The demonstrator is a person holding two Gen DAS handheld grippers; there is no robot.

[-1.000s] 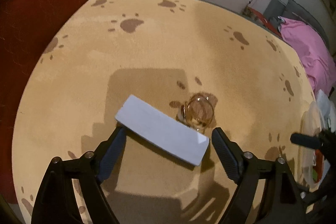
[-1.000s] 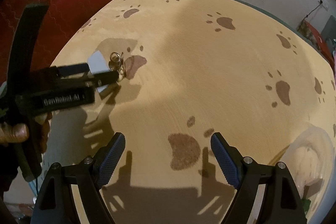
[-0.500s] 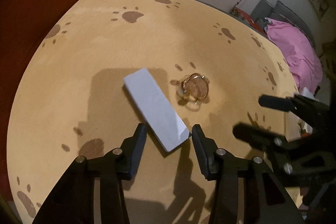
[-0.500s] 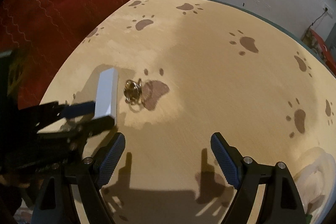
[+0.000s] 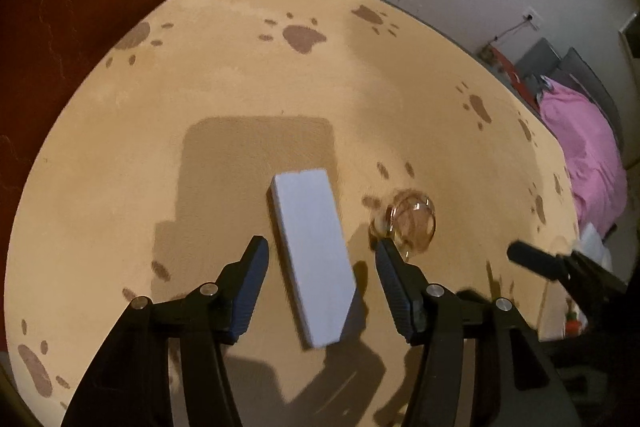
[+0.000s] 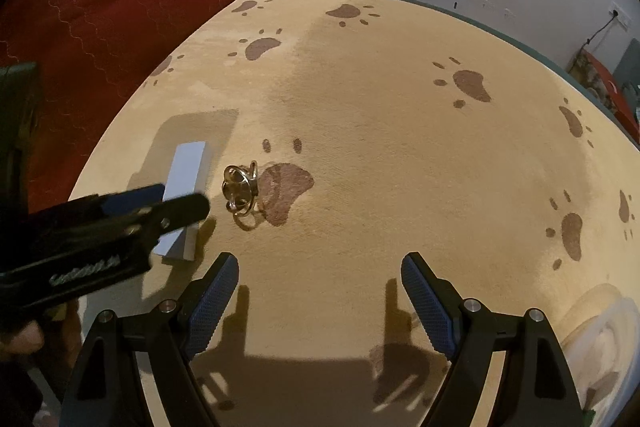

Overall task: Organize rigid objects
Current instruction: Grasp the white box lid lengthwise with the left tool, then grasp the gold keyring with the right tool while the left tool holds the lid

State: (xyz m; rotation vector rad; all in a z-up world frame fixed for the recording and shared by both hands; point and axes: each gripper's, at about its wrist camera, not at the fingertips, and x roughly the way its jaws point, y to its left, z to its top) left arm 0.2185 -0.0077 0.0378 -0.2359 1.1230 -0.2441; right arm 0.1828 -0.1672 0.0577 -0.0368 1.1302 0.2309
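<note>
Changed since a second ago: white block (image 5: 314,255) rotated on the paw-print mat (image 5: 248,99), from lying crosswise in front of the left gripper (image 5: 320,287) to lengthwise along the finger line, near end now between the jaws. Nudged, not lifted; block flat on the mat in both views. Jaws went wide, then narrow around the block end, now opening again. Gaps visible on both sides of the block, pads not pressing, so released, nothing held.

Reading for the task: looks like an alignment step or a failed pinch. Block now squared up for a grasp across its short width, not yet picked.

Landmark: white block.
- Metal ring trinket (image 5: 412,223) just right of the block, apart from it, roughly level with its middle. Right finger tip of left gripper close to the trinket; contact not clear.
- Right gripper (image 6: 320,297) well to the right of the block, over bare mat, jaws wide, empty, unchanged over the second.
- Pale plastic container (image 6: 600,339) far right of the block, at the mat edge; likely destination, contents unclear.
</note>
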